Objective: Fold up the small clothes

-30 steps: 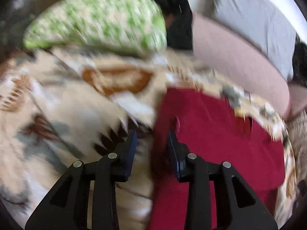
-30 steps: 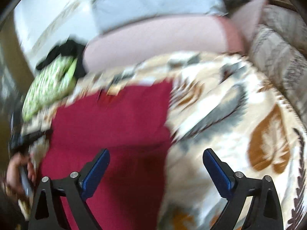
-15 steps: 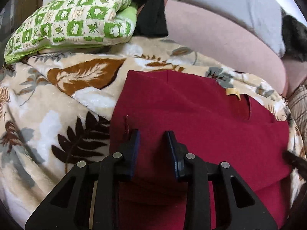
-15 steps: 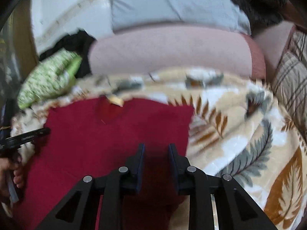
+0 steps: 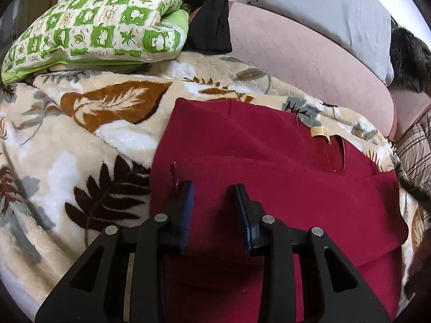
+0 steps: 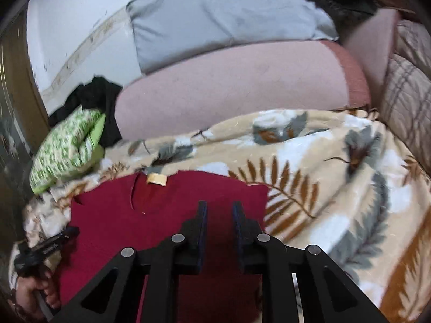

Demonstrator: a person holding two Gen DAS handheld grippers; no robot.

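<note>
A dark red garment (image 5: 269, 148) (image 6: 134, 228) with a yellow neck label (image 5: 319, 132) (image 6: 156, 179) lies on a leaf-print blanket (image 5: 80, 161). Its near part is folded up over the body. My left gripper (image 5: 212, 188) sits at the left end of that folded flap, jaws narrow, with red cloth pinched between the pads. In the right wrist view it shows at the far left (image 6: 45, 247), held by a hand (image 6: 29, 293). My right gripper (image 6: 218, 207) is over the garment's right side, its jaws closing with red cloth between them.
A green-and-white pillow (image 5: 94, 27) and black clothes (image 5: 210, 27) lie at the back left. A pink bolster (image 5: 296, 67) and a grey pillow (image 5: 323, 8) line the back. A striped quilt (image 6: 404, 94) rises on the right. Bare blanket (image 6: 336, 188) spreads right of the garment.
The left gripper carried the garment's near edge forward over its body, then held still. The right gripper's jaws went from wide apart to narrow and moved onto the garment's right side.
</note>
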